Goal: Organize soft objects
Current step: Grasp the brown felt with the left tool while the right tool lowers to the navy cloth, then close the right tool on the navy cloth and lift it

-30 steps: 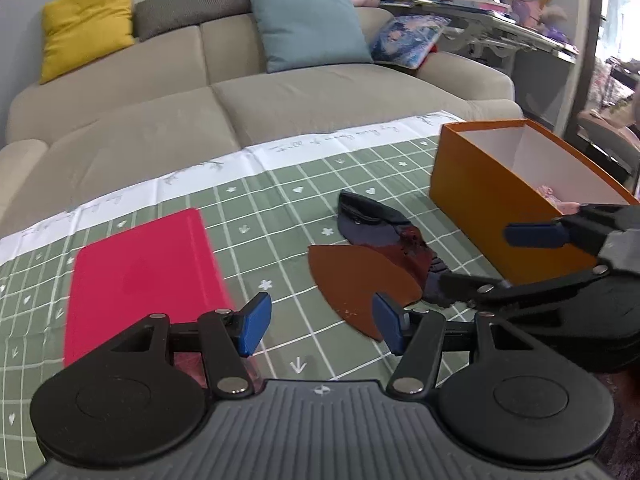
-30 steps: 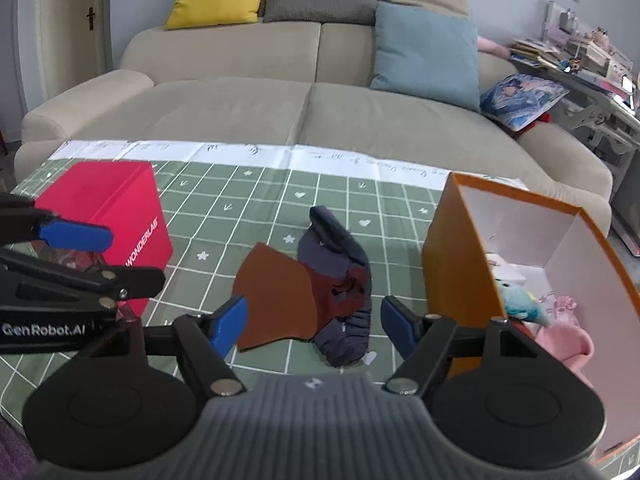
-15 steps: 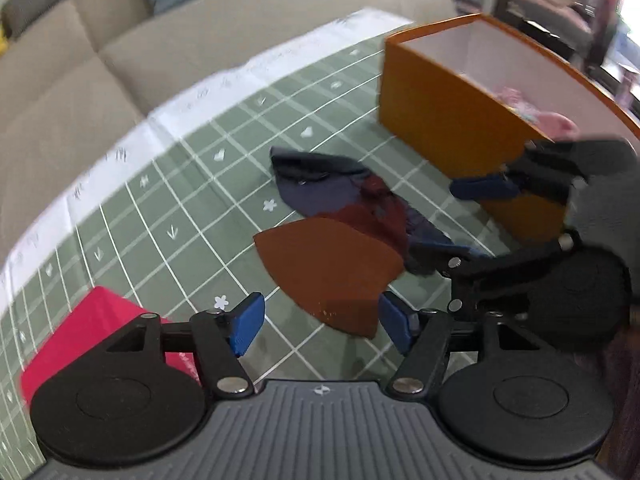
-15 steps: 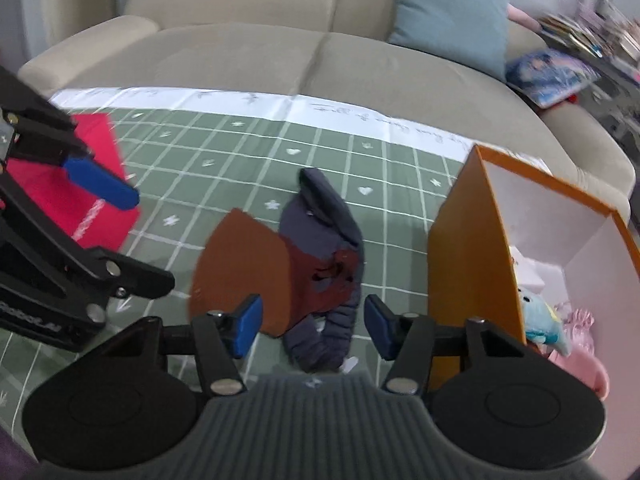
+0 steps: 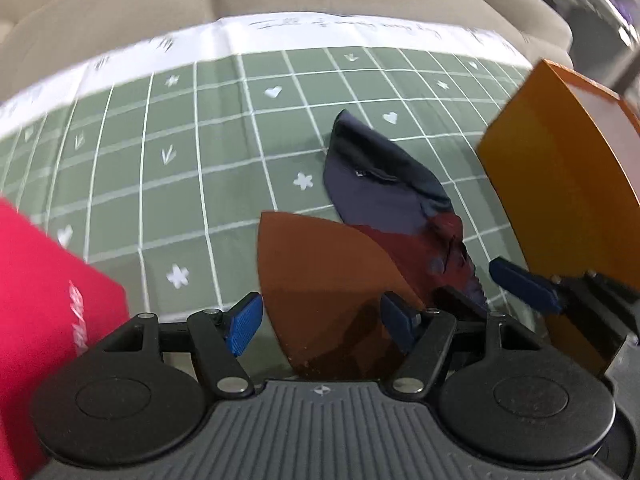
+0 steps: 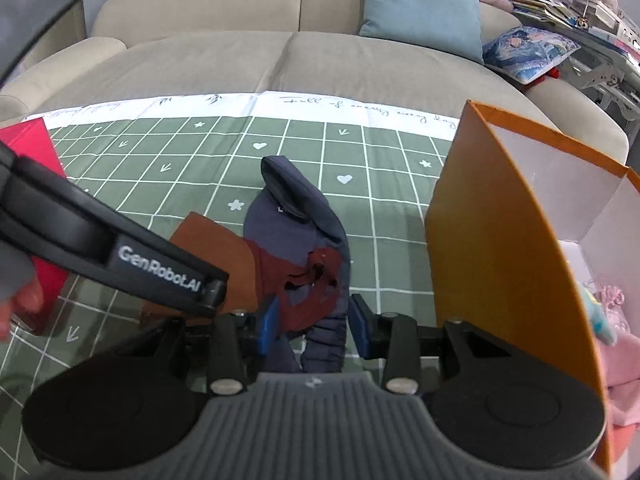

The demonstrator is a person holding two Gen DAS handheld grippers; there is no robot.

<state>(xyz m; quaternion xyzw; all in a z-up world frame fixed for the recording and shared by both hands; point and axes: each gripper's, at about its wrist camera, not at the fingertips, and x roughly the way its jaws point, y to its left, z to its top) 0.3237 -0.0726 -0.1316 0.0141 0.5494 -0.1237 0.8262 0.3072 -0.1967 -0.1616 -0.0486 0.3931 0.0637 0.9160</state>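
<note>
Cap (image 5: 384, 200) lies on the worktop (image 5: 160, 168) mid-cloth, navy crown toward the far edge, rust brim (image 5: 320, 280) toward the near edge. Orange box (image 6: 480, 248) stands just beside it on the right; red box (image 5: 36, 320) at the left.

Left gripper (image 5: 320, 320): jaws wide, just been opening, brim between the blue pads, no contact visible.

Right gripper (image 6: 312, 322): jaws narrow, just been closing, astride the cap's navy strap end; whether the pads press on it I cannot tell.

Right view only: box interior, white-lined, with pink soft items (image 6: 616, 344); sofa (image 6: 280, 60) cushions. Left view only: the whole brim outline, unobstructed.
</note>
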